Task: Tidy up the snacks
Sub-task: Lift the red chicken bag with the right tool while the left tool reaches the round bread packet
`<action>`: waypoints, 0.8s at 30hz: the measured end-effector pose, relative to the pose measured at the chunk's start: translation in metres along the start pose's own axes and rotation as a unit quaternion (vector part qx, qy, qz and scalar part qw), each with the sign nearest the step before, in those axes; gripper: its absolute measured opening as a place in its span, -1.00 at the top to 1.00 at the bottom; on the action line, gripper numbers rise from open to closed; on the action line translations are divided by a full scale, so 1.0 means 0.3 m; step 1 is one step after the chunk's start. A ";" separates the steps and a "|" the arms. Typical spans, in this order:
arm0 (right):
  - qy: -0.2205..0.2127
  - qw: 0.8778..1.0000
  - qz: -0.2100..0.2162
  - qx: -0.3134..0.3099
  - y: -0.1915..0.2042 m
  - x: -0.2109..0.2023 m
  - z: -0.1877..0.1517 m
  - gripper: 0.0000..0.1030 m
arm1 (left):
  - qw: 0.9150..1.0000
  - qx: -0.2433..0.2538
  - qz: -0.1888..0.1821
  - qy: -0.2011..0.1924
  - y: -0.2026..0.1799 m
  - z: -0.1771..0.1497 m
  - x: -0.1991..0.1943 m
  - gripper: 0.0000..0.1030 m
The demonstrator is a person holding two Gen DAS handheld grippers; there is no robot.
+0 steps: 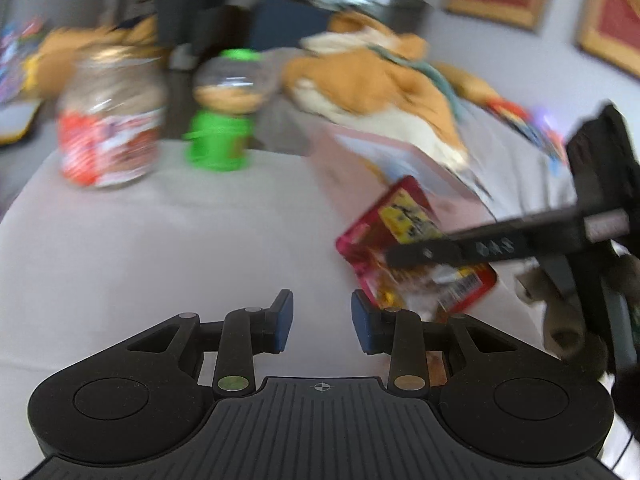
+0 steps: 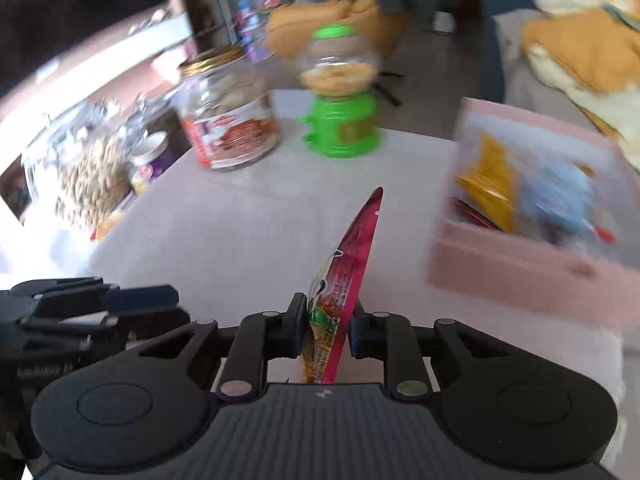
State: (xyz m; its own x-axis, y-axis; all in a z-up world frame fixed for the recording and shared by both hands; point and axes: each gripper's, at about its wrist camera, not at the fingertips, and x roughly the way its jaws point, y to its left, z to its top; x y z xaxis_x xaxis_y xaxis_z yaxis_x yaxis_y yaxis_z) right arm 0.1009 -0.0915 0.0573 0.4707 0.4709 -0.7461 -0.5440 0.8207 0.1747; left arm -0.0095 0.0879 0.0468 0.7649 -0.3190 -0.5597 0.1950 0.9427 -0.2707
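A red snack packet [image 2: 348, 264] stands on edge between the pads of my right gripper [image 2: 326, 330], which is shut on its lower end. In the left wrist view the same packet [image 1: 384, 224] hangs over the pale table [image 1: 180, 240], with a right-gripper finger [image 1: 480, 242] lying across it. My left gripper [image 1: 322, 322] sits just left of the packet, its blue pads apart with nothing between them. From the right wrist view the left gripper [image 2: 152, 300] shows at the lower left. A pink box [image 2: 500, 272] holding yellow and blue snack packs stands to the right.
A glass jar [image 2: 228, 120] with a gold lid and red label and a green candy dispenser [image 2: 340, 120] stand at the table's far edge. An orange plush toy [image 1: 380, 80] lies behind the box. A bag of nuts [image 2: 88, 184] lies off the table's left side.
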 end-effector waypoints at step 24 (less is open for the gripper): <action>-0.110 0.983 -0.070 0.126 -0.300 -0.098 -0.326 -0.33 | 0.962 0.246 0.072 0.090 -0.445 -0.095 0.170 0.15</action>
State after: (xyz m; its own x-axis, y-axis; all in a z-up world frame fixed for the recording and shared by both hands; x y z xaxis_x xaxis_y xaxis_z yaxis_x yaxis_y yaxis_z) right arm 0.0681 -0.2109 0.0006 0.6831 0.3826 -0.6221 -0.2865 0.9239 0.2536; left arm -0.0139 -0.0571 0.0321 0.6957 -0.1522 -0.7021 0.3960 0.8966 0.1980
